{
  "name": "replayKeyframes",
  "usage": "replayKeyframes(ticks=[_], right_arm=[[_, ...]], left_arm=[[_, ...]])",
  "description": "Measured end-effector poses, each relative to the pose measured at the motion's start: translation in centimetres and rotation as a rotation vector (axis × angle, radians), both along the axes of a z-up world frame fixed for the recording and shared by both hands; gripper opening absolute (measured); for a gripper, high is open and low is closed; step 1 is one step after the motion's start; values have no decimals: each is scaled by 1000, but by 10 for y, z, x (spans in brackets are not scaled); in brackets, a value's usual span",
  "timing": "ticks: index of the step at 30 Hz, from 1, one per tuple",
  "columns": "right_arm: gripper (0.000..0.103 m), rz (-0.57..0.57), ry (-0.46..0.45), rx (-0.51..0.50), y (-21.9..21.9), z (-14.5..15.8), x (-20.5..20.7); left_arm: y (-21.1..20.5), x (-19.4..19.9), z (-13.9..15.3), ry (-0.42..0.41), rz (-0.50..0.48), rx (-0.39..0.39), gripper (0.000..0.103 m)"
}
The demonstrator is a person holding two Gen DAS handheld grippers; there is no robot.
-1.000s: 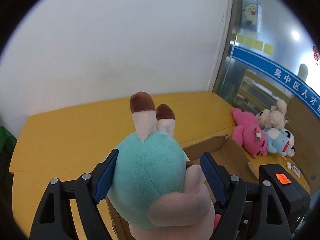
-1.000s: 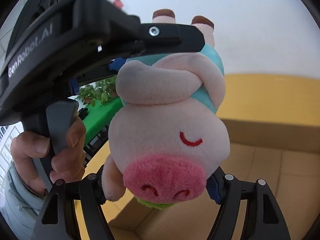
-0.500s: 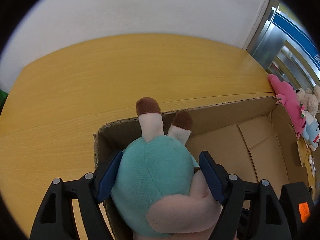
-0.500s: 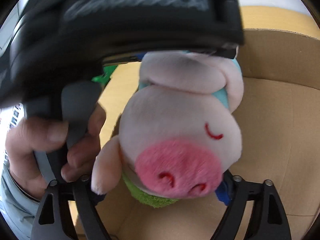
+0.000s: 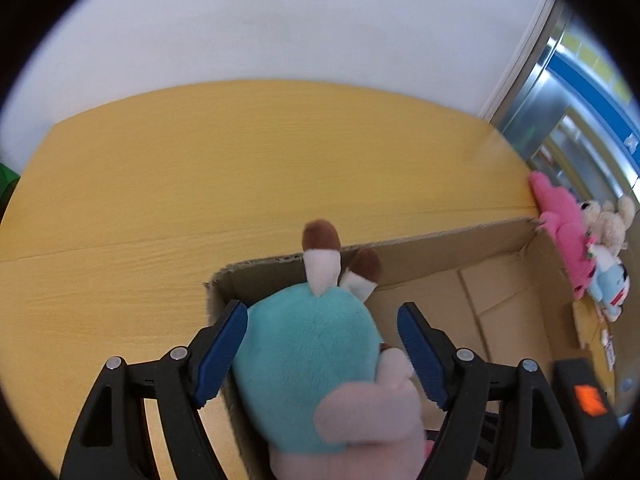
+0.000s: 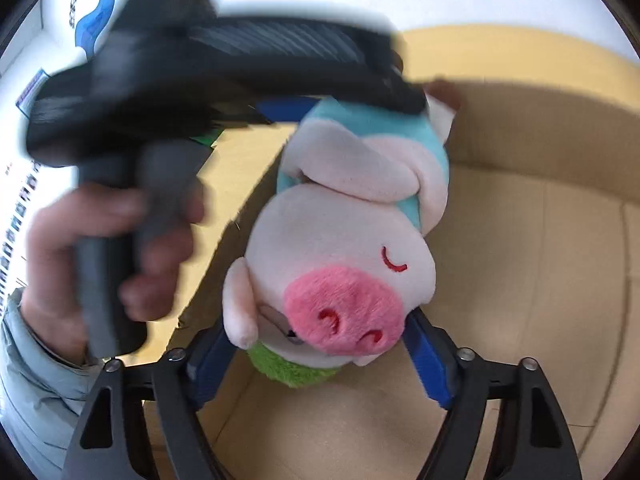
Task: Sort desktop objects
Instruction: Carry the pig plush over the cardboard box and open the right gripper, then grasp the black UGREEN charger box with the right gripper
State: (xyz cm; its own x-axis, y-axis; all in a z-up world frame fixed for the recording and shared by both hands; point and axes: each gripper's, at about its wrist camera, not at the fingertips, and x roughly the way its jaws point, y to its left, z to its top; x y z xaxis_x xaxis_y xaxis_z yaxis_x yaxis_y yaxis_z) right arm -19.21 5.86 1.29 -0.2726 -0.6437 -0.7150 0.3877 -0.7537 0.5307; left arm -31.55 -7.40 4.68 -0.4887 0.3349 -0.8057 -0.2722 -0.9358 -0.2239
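Note:
A plush pig (image 5: 308, 356) in a teal outfit hangs head-down over the near left corner of an open cardboard box (image 5: 492, 280). Its brown-tipped feet point away from me in the left wrist view. My left gripper (image 5: 322, 354) has its jaws spread; the left pad (image 5: 222, 350) lies against the body and the right pad (image 5: 420, 356) stands clear. My right gripper (image 6: 316, 364) frames the pig's head (image 6: 340, 280); the jaws look spread, with a gap beside the right pad (image 6: 426, 360). The left gripper's body (image 6: 224, 64) crosses the right wrist view, blurred.
The box stands on a yellow wooden table (image 5: 200, 184) against a white wall. Its floor (image 6: 520, 280) is bare cardboard. A pink plush (image 5: 564, 220) and other soft toys (image 5: 608, 248) lie beyond the box's far right corner. A hand (image 6: 116, 248) holds the left gripper's handle.
Both grippers have opened and the pig now sits loose between the pads, lower in the box corner. The left gripper is blurred with motion in the right wrist view.

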Motion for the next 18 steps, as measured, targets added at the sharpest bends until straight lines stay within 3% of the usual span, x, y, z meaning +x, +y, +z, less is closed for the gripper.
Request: replayKeyframes(ticks=[6,9,11,13,18], right_arm=[[72,6,-125,-207,13,-9,-2],[73,11,-193,-279,15,-15,-4],[89,4,-199,-249,14,-14,-1],[97,-19,-177,-196,14,-5,7],[103,-46,-106,-98,14,37,61]], left_arm=[[-27,44,40,102,8,52,78],[-37,63,41,95,19,68,78],[-36,72,38,85,19,69,78],[-41,87,39,85,17,70,78],[-34,129,46,100,-14,38,78]])
